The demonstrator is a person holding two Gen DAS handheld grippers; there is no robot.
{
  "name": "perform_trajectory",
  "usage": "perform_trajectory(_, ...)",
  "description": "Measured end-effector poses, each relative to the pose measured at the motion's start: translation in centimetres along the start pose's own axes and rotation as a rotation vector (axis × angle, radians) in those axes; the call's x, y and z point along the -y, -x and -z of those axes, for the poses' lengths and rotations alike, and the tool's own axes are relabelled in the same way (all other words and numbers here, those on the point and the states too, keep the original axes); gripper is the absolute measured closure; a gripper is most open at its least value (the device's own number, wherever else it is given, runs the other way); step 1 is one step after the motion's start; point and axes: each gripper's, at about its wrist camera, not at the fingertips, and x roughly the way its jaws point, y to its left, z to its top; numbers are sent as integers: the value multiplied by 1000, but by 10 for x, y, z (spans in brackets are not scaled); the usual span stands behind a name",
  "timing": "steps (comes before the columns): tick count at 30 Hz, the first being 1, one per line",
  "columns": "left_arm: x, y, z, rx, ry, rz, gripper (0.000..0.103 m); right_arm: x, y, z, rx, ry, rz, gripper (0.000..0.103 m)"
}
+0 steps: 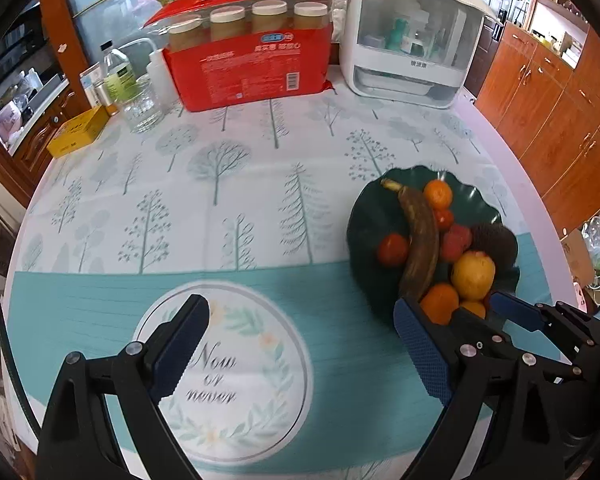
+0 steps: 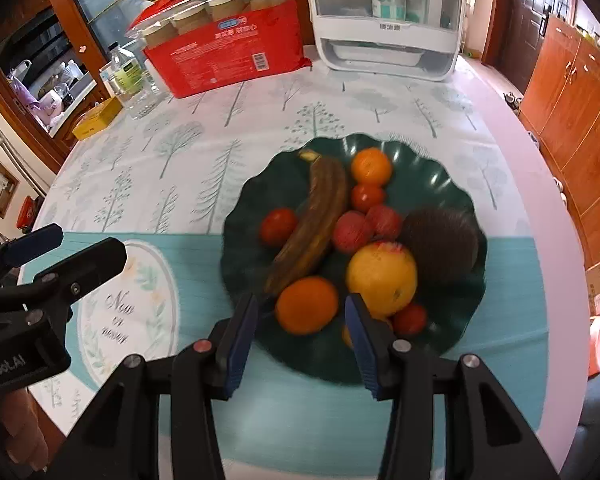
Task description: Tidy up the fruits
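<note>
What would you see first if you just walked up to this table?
The dark green plate heaped with fruit, with a browned banana across it and a yellow apple near the front. Behind it stands a big red package, and the right gripper hovers open at the plate's near edge.

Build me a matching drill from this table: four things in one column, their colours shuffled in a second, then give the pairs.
Things:
1. banana
2. plate
3. snack pack
4. small box

Colours:
A. red
B. yellow
C. dark green
D. brown

Pairs: 1-D, 2-C, 3-A, 4-B
</note>
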Motion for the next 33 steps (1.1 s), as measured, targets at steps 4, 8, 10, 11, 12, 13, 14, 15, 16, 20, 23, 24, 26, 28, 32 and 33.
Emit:
perform_trajectory(4,-15,18,17,-11,-9,-2,10,-14,14,14,-10,-11,-17,57)
perform_trajectory(8,-32,38,29,-16,5,-5,10,-29,34,25,-11,-32,-35,57)
perform_trajectory(10,-41,50,32,-9,19,-7,10,-35,46,28,-3,-47,-41,57)
perform_trajectory(11,-46,58,34,0,26,-15,10,-37,52,29,3,-53,-40,56)
perform_trajectory(12,-49,63,34,7,31,-20,10,-40,60,30,12,-58,-37,56)
perform_trajectory(13,-52,70,35,17,35,-21,10,-43,67,31,25,-61,-32,56)
perform_trajectory(14,-54,75,35,25,37,-22,10,-45,72,31,34,-63,-29,56)
perform_trajectory(15,-56,82,36,36,40,-24,10,-48,80,31,48,-67,-26,55)
perform_trajectory(16,-58,88,37,46,41,-25,10,-50,86,31,59,-69,-24,53)
perform_trajectory(20,-61,103,40,84,38,-46,8,-60,107,31,114,-57,-4,50)
perform_trajectory(23,-62,111,42,100,38,-57,7,-69,117,31,135,-44,-5,47)
perform_trajectory(24,-63,113,43,102,41,-57,7,-71,119,32,141,-39,-1,46)
perform_trajectory(26,-63,116,44,109,41,-59,7,-76,121,32,147,-30,5,46)
perform_trajectory(28,-63,118,44,115,41,-65,7,-78,122,32,150,-25,4,45)
perform_trajectory(32,-61,120,45,117,40,-64,7,-84,125,32,156,-7,7,45)
perform_trajectory(33,-61,121,46,116,38,-64,7,-86,126,32,160,-1,10,45)
